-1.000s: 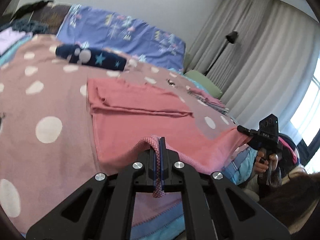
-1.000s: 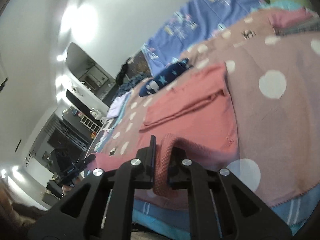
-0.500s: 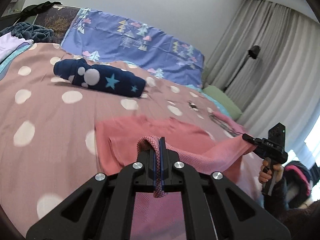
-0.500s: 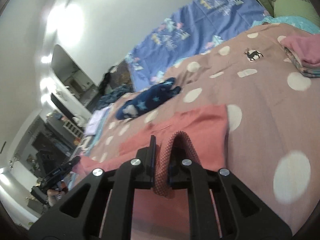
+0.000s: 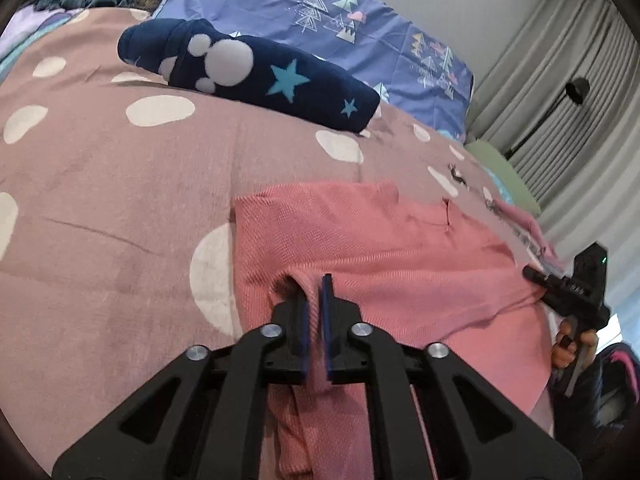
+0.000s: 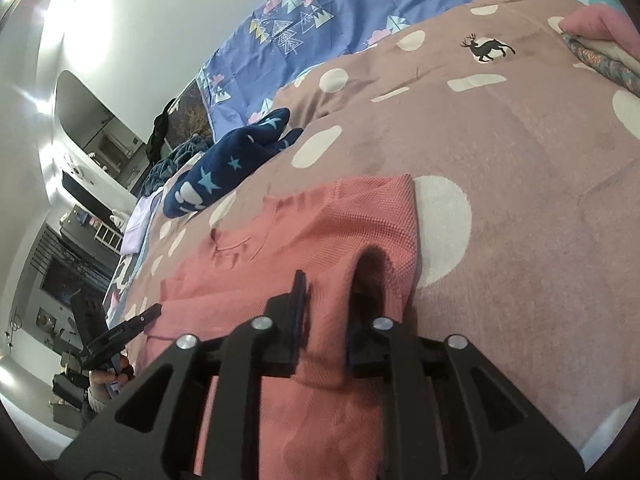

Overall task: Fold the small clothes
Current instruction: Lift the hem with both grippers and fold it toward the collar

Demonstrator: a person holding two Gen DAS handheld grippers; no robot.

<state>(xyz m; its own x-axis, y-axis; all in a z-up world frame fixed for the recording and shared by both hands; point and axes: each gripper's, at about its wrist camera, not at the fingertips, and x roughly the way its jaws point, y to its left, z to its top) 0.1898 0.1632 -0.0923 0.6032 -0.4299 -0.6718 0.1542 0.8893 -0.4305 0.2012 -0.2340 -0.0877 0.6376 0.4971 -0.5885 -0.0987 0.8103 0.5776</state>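
**Pink garment, bottom-to-top fold: hem being set down**

- Item: pink knit garment (image 5: 400, 264), lying on the dotted mauve bedspread (image 5: 120, 184), filling the centre and lower right of the left wrist view. Its far edge is sitting at mid-frame; a doubled layer is lying over it.
- Left gripper (image 5: 314, 312): jaws slightly parted with a ridge of the pink knit standing between them; grip appearing to be loosening, though cloth is still touching both pads.
- Right gripper (image 6: 326, 312): jaws spread wider, a loop of the same knit bulging between them, at lower centre of its view.
- Step in hand, as judged: both hem corners are being laid near the neckline end, completing the lengthwise fold.
- Next move, as judged: opening fully, backing both grippers out low and straight so the loops are not dragged, then flattening the raised ridges.
- Also present: navy star-patterned roll (image 5: 248, 76), upper centre; folded stack (image 6: 604, 44), upper right of the right wrist view.
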